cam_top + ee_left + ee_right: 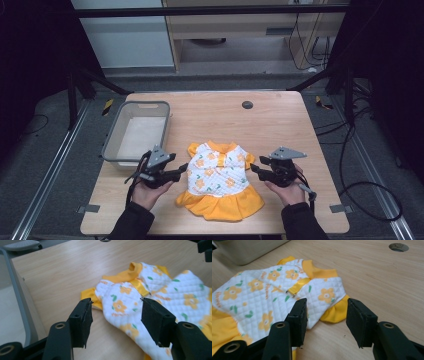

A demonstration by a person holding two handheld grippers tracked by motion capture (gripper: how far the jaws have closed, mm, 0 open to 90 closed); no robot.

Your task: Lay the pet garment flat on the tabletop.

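On the tabletop, a small white-and-orange flowered dress lies flat, front up, skirt toward the person. Left claw held in left hand just beside the dress's left sleeve, jaws pointing inward, level, spread apart with nothing gripped. Right claw in right hand mirrors it at the right sleeve, jaws apart, nothing gripped. Both forearms come in from the bottom edge. Grey basket sits at the tabletop's left edge, beyond the left claw.
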